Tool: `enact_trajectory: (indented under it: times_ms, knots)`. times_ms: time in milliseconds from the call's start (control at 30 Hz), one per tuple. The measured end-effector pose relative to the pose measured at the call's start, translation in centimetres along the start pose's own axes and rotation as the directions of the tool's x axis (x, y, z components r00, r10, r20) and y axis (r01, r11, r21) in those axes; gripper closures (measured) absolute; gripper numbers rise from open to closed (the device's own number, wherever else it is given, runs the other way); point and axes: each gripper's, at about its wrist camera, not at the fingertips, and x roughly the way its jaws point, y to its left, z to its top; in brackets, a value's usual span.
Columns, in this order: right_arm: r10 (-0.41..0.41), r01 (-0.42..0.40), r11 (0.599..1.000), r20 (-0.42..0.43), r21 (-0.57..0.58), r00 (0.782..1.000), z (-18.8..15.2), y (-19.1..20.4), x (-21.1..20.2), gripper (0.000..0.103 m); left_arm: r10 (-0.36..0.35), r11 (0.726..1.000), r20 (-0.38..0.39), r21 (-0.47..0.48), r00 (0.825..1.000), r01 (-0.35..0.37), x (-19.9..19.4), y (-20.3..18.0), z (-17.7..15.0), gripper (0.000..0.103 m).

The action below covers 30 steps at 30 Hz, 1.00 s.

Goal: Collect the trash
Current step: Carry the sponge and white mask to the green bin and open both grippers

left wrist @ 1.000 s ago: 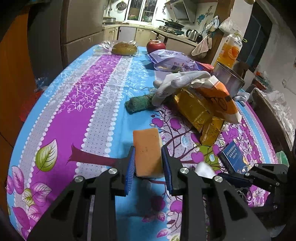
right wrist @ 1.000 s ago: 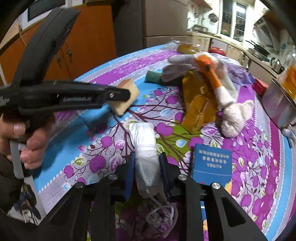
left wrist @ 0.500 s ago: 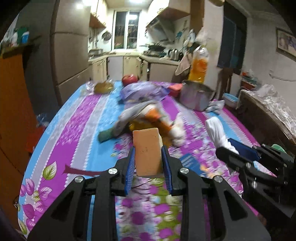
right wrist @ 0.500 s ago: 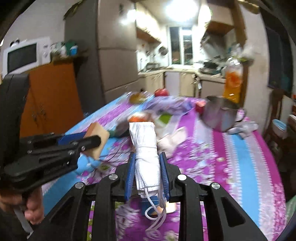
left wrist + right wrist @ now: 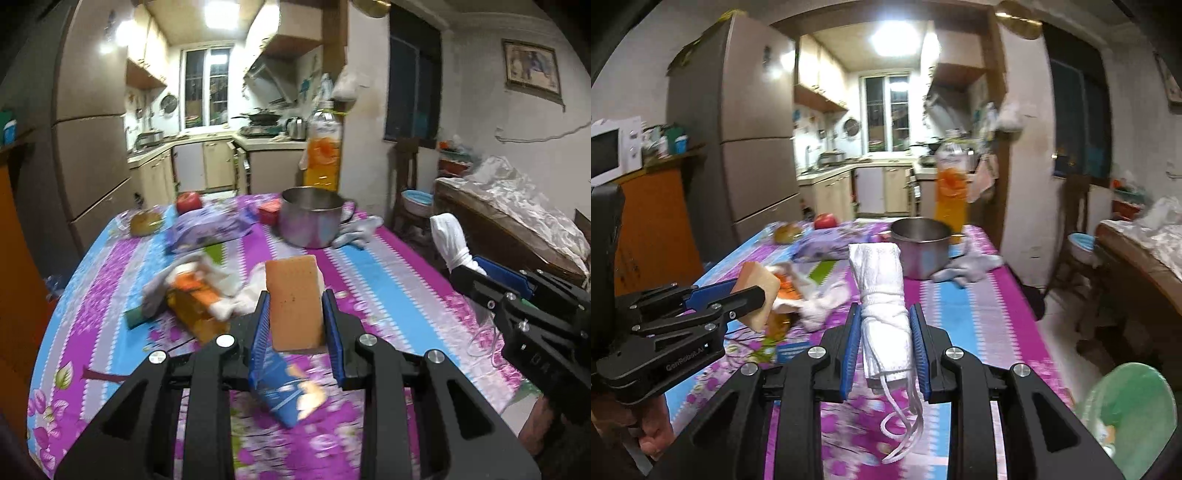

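**Trash in hand, both grippers loaded**

One table (image 5: 369, 266) under a purple-and-blue flowered cloth. One steel pot (image 5: 310, 218). One red apple (image 5: 188, 201). One left gripper (image 5: 295, 332), clenched on one orange rectangular sponge block (image 5: 293, 302), held above the table. One right gripper (image 5: 884, 343), clenched on one rolled white face mask (image 5: 881, 295), loops dangling. We judge both should be carried level with pads firm, so nothing slips before we reach a bin; none shows.
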Motion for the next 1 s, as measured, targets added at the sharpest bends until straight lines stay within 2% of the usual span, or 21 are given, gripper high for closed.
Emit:
enact_trajectory:
  times_ms: [300, 567, 767, 1000]
  knots:
    - [-0.147, 0.145, 0.987, 0.024, 0.071, 0.989, -0.3, -8.1, -5.9, 0.076, -0.119, 0.991, 0.031, 0.067, 0.992, 0.116, 0.2, -8.2, 2.0, 0.076]
    - [-0.278, 0.275, 0.951, 0.006, 0.144, 0.960, -1.4, -16.4, -11.1, 0.075, -0.225, 0.966, 0.024, 0.138, 0.974, 0.219, 0.8, -15.7, 2.9, 0.076]
    - [-0.349, 0.347, 0.920, -0.020, 0.182, 0.937, -2.2, -21.8, -14.3, 0.075, -0.297, 0.939, -0.004, 0.179, 0.955, 0.293, 2.0, -21.3, 3.1, 0.076]
    - [-0.386, 0.402, 0.883, -0.115, 0.243, 0.916, -4.1, -29.1, -16.3, 0.075, -0.360, 0.900, -0.082, 0.234, 0.930, 0.369, 4.0, -27.5, 2.7, 0.076]
